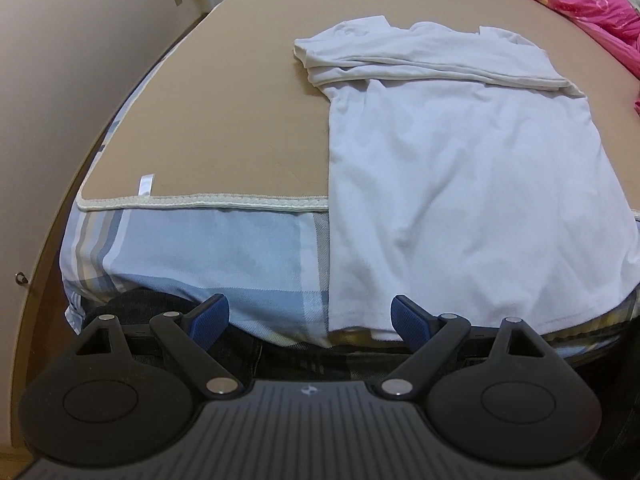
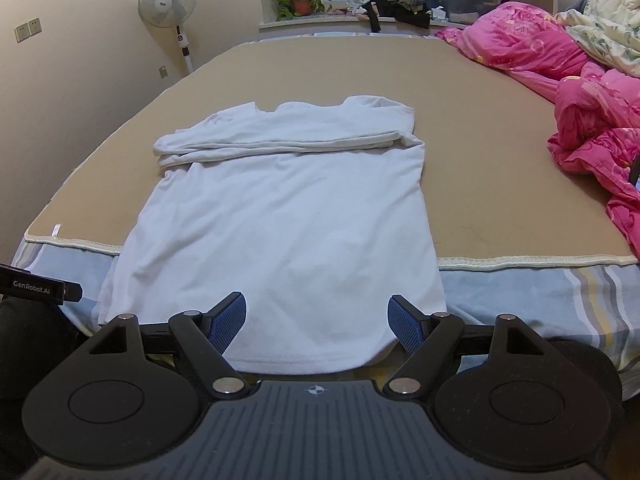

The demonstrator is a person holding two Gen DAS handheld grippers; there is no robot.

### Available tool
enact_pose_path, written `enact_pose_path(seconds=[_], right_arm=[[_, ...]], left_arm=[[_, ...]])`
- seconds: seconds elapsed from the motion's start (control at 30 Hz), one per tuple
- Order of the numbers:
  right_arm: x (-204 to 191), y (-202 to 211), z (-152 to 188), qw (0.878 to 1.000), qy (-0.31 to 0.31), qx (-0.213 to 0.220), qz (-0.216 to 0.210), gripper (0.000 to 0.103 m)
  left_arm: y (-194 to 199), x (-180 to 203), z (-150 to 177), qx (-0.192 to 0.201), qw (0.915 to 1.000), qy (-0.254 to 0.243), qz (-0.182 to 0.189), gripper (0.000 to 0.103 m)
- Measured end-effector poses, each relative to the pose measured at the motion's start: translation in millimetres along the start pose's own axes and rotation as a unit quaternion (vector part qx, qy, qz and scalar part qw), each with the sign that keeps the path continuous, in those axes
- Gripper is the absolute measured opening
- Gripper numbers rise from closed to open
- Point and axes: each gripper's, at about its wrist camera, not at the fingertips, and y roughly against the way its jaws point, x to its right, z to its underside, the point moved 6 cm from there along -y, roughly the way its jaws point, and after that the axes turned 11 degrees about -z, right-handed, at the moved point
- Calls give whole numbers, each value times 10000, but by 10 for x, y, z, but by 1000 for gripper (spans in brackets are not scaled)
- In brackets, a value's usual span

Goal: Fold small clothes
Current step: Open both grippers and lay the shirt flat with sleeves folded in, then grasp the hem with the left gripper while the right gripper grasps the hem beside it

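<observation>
**White T-shirt half-prepared on the bed, both grippers wide and empty at the hem**

The white T-shirt (image 2: pixel 288 216) lies flat on the tan mat (image 2: pixel 500 152) covering the bed, its collar end away from the cameras and its sleeves already turned in across the chest as a thick band of layers. The hem hangs past the mat's white edging onto the blue plaid sheet (image 1: pixel 208 248) at the near edge of the bed.

The shirt looks like thin, limp knit: light, soft, apt to sag and crease, and likely to slide on the smooth mat if dragged. The sensible hold is a pinch at each bottom corner of the hem, so the lower half can be lifted evenly and laid over toward the collar.

The left gripper (image 1: pixel 310 316) stands wide apart with nothing between its blue pads; it hovers over the shirt's left hem corner. The right gripper (image 2: pixel 318 318) is also spread and holds nothing, with the middle of the hem beneath it.

The left wrist view shows the shirt's left edge and the bare wall. Only the right wrist view shows the fan (image 2: pixel 168 0), the cluttered windowsill (image 2: pixel 340 22), the whole pink quilt (image 2: pixel 588 120), and a tip of the other gripper at its left border.
</observation>
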Motion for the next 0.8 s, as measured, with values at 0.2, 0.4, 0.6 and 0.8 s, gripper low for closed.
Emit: enact_pose_path(seconds=[0.2,0.4,0.6,0.8], right_arm=[[9,-29,20,9999,-70,-102,6,79],[88,-90,42,9997,-142,-181,123,79],[612,-260,7,9961,-522,-302,639,81],[1320,-519,36,9823,-1444,-551,1059,82]], left_arm=[[-12,-26,14,-44,10000,48,36,91],[-73,-43,7,-97,9999,92,53,91],[-332,-109,-152,81,9993,-24,-358,91],[-865,-42,-243,-511,9985,-201,63,91]])
